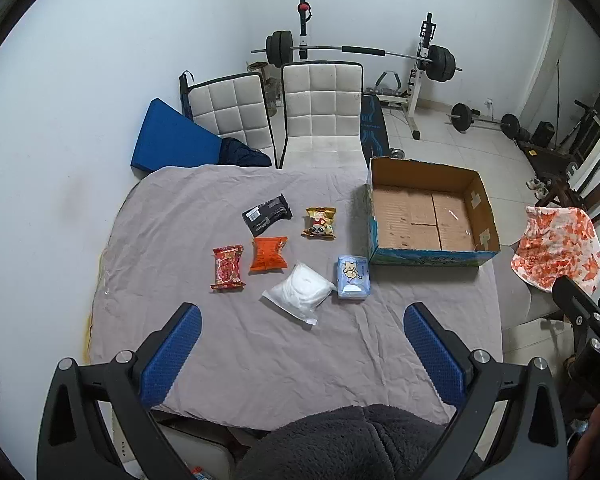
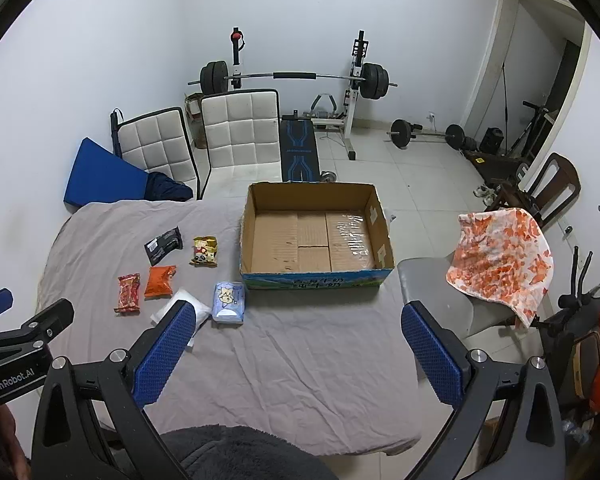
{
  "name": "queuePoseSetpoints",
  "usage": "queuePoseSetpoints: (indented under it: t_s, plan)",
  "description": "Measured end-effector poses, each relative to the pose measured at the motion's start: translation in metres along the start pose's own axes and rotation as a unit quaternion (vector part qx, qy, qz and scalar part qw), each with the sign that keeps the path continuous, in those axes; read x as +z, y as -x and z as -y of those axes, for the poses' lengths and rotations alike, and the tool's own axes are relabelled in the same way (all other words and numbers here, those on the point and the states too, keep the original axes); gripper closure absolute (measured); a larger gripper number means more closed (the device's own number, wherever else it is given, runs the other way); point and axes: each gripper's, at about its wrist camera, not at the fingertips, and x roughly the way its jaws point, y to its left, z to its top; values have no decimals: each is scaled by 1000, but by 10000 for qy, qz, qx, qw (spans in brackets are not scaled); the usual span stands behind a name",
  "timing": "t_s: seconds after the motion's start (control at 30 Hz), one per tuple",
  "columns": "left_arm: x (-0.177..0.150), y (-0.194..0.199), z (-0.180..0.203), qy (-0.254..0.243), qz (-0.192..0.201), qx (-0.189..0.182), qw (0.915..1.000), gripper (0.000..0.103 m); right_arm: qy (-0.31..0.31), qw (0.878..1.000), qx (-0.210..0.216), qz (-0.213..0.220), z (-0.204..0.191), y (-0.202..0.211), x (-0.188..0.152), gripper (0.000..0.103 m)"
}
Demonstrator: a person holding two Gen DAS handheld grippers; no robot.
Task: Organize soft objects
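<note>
- Both tongs — left gripper (image 1: 302, 320) and right gripper (image 2: 298, 320) — hang spread wide, pinching nothing, above the near edge of the grey cloth-covered table (image 1: 260, 360).
- Six soft packets lie left of the empty brown cardboard box (image 2: 316, 236); the clear bag of white padding (image 1: 300, 290) and pale blue tissue pack (image 1: 353, 277) lie nearest.
- Risk: slippery film may slide from the pads — or the cloth snag.

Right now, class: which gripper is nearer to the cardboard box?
Right. The right gripper faces the cardboard box almost directly; the left gripper sits farther left, fronting the snack packets.
</note>
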Motion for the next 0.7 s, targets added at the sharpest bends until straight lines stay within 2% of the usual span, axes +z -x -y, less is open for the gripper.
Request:
queuePoseSetpoints:
  t_s: [0.7]
  plan:
    - [-4, 3, 4, -46, 84, -64, 9999, 0, -129, 9998, -68, 106, 5, 8, -3, 0]
